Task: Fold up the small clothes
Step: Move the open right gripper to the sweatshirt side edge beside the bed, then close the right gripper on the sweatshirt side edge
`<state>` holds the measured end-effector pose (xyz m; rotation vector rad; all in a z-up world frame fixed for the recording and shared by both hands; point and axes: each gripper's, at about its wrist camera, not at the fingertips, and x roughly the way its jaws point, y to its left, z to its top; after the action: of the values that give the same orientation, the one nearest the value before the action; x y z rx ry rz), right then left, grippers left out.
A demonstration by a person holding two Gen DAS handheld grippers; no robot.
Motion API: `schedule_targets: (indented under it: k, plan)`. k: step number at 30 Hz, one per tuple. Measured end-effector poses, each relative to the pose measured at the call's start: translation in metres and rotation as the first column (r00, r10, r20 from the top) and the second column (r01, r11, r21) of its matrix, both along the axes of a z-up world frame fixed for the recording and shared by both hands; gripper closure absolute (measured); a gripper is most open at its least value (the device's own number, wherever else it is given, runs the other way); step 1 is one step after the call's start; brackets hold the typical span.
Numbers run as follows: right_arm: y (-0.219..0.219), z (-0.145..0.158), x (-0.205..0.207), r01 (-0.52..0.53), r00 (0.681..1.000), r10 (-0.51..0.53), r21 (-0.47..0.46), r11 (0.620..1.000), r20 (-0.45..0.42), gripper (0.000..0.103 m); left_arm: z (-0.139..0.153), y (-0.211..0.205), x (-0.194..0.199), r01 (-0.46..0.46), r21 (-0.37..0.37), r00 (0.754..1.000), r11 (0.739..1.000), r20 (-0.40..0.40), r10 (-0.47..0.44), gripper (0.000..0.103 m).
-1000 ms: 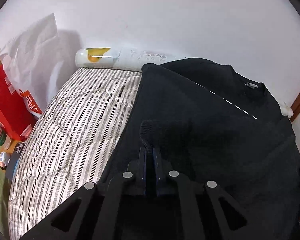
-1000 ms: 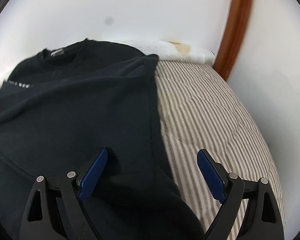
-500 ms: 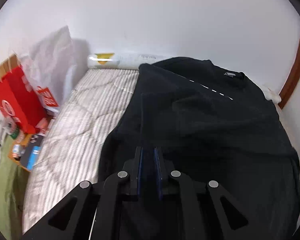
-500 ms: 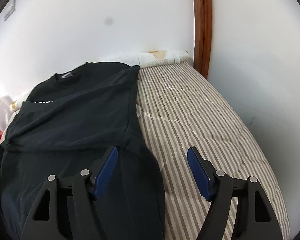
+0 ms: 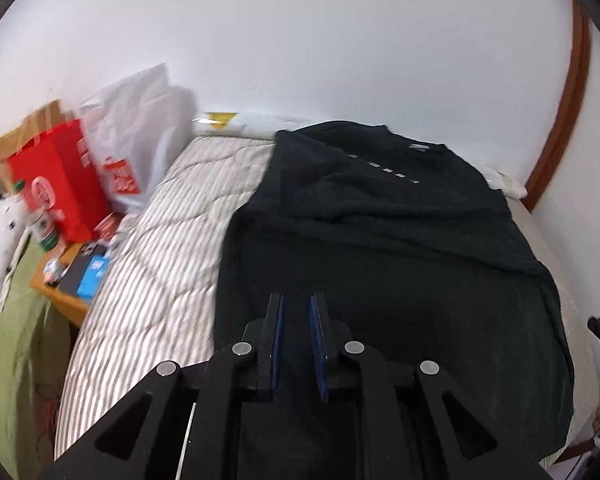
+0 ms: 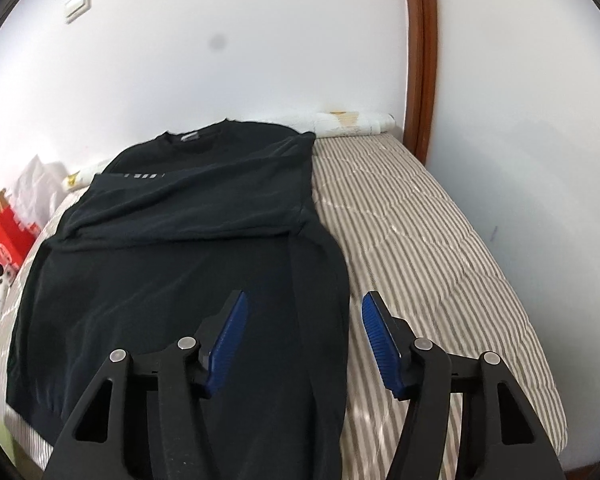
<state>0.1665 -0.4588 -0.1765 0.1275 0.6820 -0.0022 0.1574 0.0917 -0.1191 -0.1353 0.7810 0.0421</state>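
A black long-sleeved top (image 5: 380,240) lies flat on a striped mattress (image 5: 148,264), collar at the far end, both sleeves folded across its chest. It also shows in the right wrist view (image 6: 188,248). My left gripper (image 5: 297,300) hangs above the top's near left part, jaws a narrow gap apart and empty. My right gripper (image 6: 303,300) is wide open and empty above the top's right edge.
Left of the bed stand a red paper bag (image 5: 60,176), a white plastic bag (image 5: 136,136) and a small wooden table (image 5: 72,280) with small items. A white roll (image 6: 352,122) lies at the bed's far end. A brown door frame (image 6: 420,56) stands at right.
My left gripper has let go of the black fabric it pinched and opened slightly. Both grippers have pulled back and up from the top.
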Motion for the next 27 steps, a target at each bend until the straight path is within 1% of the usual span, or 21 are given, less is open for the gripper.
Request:
schedule_targets:
  k: [1,2,3,4,5,8,11,13,18,19,21,23,24,25,26,27]
  plan:
    - [0.002,-0.002,-0.006,-0.005,1.000,0.004,-0.002,1.000,-0.006,0.044,-0.003,0.003,-0.005,-0.008,-0.003,1.000,1.000,-0.003,0.008,0.086]
    - [0.003,-0.004,-0.011,-0.009,1.000,0.009,-0.002,1.000,-0.010,0.044,-0.007,0.008,-0.011,-0.017,-0.012,1.000,1.000,-0.008,0.017,0.075]
    - [0.003,-0.006,-0.015,-0.011,1.000,0.011,-0.002,1.000,-0.013,0.044,-0.012,0.013,-0.017,-0.028,-0.020,1.000,0.999,-0.015,0.027,0.066]
    - [0.003,-0.010,-0.019,-0.012,1.000,0.012,-0.001,1.000,-0.016,0.044,-0.020,0.019,-0.026,-0.033,-0.033,0.999,0.999,-0.019,0.033,0.053]
    - [0.003,-0.014,-0.023,-0.012,1.000,0.012,0.001,1.000,-0.021,0.043,-0.025,0.023,-0.032,-0.030,-0.039,0.999,0.999,-0.019,0.029,0.052]
    - [0.000,-0.032,-0.034,-0.005,0.999,0.006,0.023,1.000,-0.051,0.042,-0.044,0.033,-0.049,-0.025,-0.046,0.999,0.999,-0.050,0.022,0.052]
    - [-0.002,-0.053,-0.041,-0.006,0.995,0.012,0.064,0.998,-0.094,0.042,-0.061,0.043,-0.060,-0.023,-0.083,0.996,0.996,-0.083,0.016,0.052]
    - [0.000,-0.062,-0.046,-0.006,0.994,0.014,0.067,0.998,-0.109,0.042,-0.072,0.046,-0.064,-0.012,-0.116,0.995,0.993,-0.099,0.001,0.052]
    - [0.008,-0.084,-0.052,-0.024,0.988,0.033,0.063,0.998,-0.148,0.042,-0.088,0.040,-0.065,0.027,-0.146,0.992,0.989,-0.121,-0.045,0.053]
    - [0.008,-0.086,-0.054,-0.031,0.988,0.040,0.062,0.998,-0.146,0.042,-0.088,0.036,-0.065,0.031,-0.116,0.993,0.993,-0.106,-0.043,0.053]
    - [0.012,-0.087,-0.055,-0.038,0.991,0.042,0.038,0.999,-0.126,0.042,-0.090,0.028,-0.064,0.036,-0.061,0.994,0.998,-0.100,-0.042,0.054]
    - [0.016,-0.089,-0.054,-0.044,0.993,0.046,0.019,0.999,-0.110,0.044,-0.090,0.020,-0.060,0.032,-0.003,0.995,0.999,-0.094,-0.032,0.057]
    - [0.018,-0.089,-0.053,-0.045,0.994,0.046,0.014,0.999,-0.103,0.047,-0.091,0.016,-0.059,0.028,0.024,0.995,0.999,-0.095,-0.026,0.058]
    - [0.019,-0.089,-0.052,-0.046,0.994,0.047,0.009,0.999,-0.100,0.049,-0.091,0.011,-0.058,0.030,0.046,0.995,0.998,-0.095,-0.025,0.063]
    - [0.020,-0.089,-0.050,-0.050,0.994,0.050,0.004,0.999,-0.098,0.052,-0.090,0.009,-0.058,0.037,0.049,0.995,0.998,-0.093,-0.032,0.070]
    - [0.022,-0.088,-0.048,-0.054,0.994,0.053,0.000,0.999,-0.093,0.053,-0.089,0.006,-0.057,0.041,0.050,0.995,0.998,-0.093,-0.036,0.073]
